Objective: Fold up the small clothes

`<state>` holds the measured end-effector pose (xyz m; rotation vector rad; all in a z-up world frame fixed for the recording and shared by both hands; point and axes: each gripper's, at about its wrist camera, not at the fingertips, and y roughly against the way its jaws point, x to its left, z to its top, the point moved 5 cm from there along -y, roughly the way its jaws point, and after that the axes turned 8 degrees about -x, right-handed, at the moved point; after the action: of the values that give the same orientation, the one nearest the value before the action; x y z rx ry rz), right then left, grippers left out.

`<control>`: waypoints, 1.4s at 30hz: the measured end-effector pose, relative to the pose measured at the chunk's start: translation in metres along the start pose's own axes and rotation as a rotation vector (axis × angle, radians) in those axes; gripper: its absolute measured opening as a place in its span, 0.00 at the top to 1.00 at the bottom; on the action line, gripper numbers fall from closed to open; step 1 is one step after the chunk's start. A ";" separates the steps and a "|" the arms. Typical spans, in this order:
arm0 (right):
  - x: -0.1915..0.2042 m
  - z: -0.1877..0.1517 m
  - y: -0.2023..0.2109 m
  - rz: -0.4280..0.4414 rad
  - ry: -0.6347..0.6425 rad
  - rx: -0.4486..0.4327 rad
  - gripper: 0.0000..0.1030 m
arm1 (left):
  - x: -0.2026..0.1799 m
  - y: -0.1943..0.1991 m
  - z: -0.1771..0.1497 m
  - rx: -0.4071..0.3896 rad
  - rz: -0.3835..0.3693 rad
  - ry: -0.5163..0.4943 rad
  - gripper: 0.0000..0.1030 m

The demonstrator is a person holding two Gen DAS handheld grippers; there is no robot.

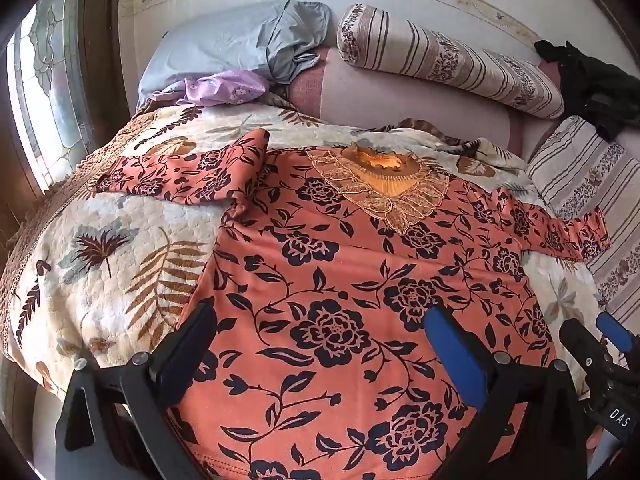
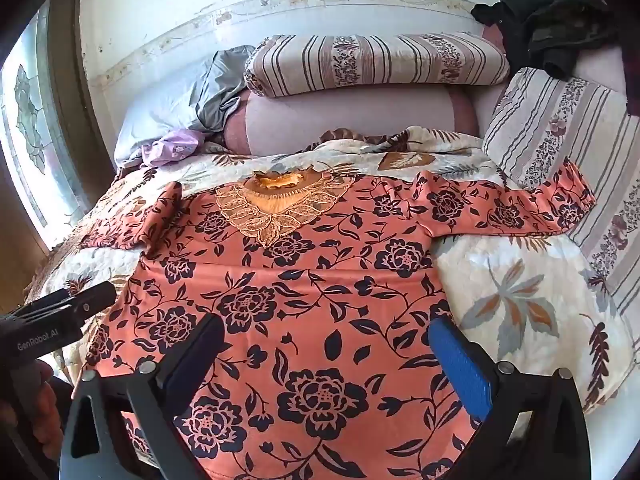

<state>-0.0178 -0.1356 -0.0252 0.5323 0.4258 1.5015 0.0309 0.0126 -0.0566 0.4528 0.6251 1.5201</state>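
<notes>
An orange blouse with dark floral print (image 1: 340,280) lies spread flat, front up, on a quilted leaf-pattern bedspread (image 1: 100,248). Its lace collar (image 1: 384,184) points toward the headboard and both sleeves are stretched out sideways. It also fills the right wrist view (image 2: 304,288). My left gripper (image 1: 320,332) is open above the blouse's lower left part, near the hem. My right gripper (image 2: 328,344) is open above the lower right part. Neither holds anything. The right gripper's fingers (image 1: 612,328) show at the left view's right edge; the left gripper body (image 2: 60,312) shows at the right view's left edge.
Striped pillows (image 2: 372,64) and a second one (image 2: 560,140) lie at the head and right side. A grey-blue pillow (image 1: 224,48), a lilac cloth (image 1: 224,88) and a dark garment (image 2: 552,28) lie near the headboard. A window (image 1: 44,92) is at left.
</notes>
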 end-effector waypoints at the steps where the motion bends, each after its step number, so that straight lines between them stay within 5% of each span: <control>1: 0.001 0.000 0.000 0.001 -0.001 0.000 0.00 | 0.001 0.000 0.000 0.000 -0.001 0.001 0.00; 42: 0.010 0.005 0.002 0.019 0.005 -0.021 0.00 | -0.004 -0.002 -0.012 0.025 0.004 -0.013 0.00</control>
<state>-0.0162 -0.1260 -0.0199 0.5175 0.4089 1.5245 0.0253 0.0073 -0.0666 0.4830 0.6340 1.5140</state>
